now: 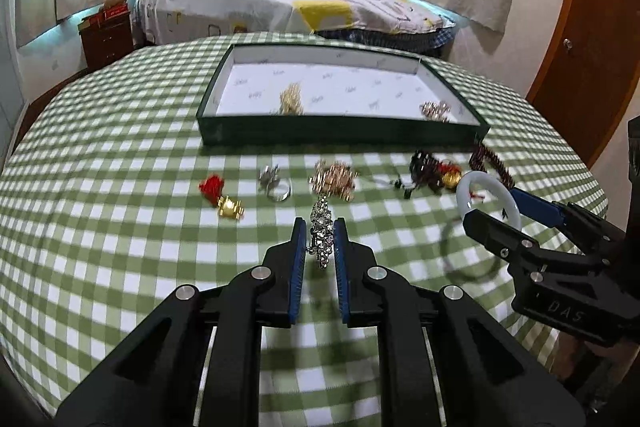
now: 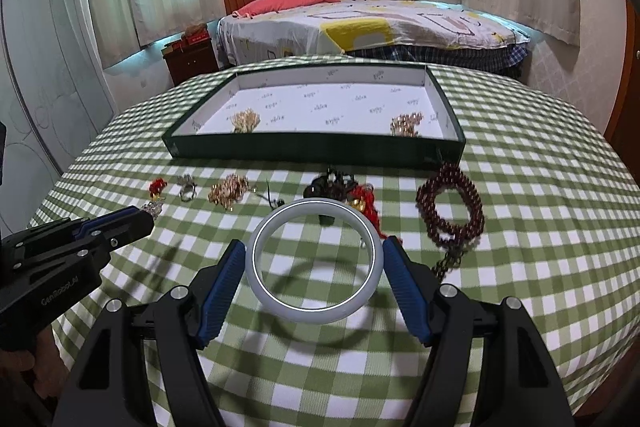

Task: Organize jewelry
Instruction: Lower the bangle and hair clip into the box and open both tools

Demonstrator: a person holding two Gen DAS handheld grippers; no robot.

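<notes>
Two claws work over a green-checked table (image 1: 120,247) w/ jewelry strewn before a green tray (image 1: 340,135). The left claw (image 1: 321,243), nearly closed, pinches a rhinestone piece (image 1: 322,233) between its blue pads; it looks light, knobbly & likely floppy, so a mid-length grip seems safest. The right claw (image 2: 314,267), spread wide, clasps a pale bangle (image 2: 316,261) across its outer rim, lifted above the cloth judging by its shadow. The bangle looks rigid, smooth & prob. brittle; slip risk seems high. Two gold clusters (image 2: 245,120) already sit in the tray; a dark-red bead bracelet (image 2: 450,205) lies nearby.
</notes>
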